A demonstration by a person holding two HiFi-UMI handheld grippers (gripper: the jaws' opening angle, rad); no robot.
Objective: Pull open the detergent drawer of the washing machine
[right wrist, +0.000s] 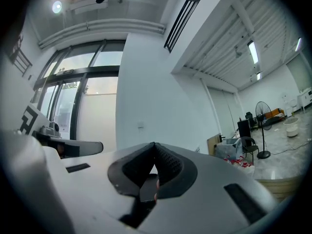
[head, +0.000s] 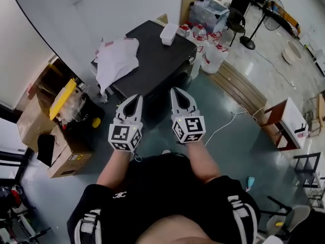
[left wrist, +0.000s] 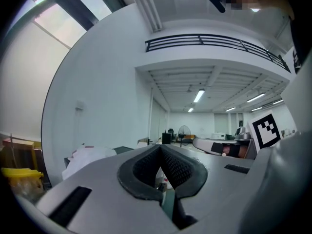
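Note:
No washing machine front or detergent drawer shows in any view. A black-topped unit stands ahead of me against the white wall, with a crumpled white cloth and a white box on top. My left gripper and right gripper are held side by side at waist height, short of the unit's near edge, both pointing level toward it. The left gripper has its jaws closed tip to tip with nothing between them. The right gripper is likewise shut and empty.
Cardboard boxes with a yellow lid sit on the floor at the left. Water jugs stand right of the unit, a wooden pallet beyond them. A white cable crosses the green floor toward a small side table.

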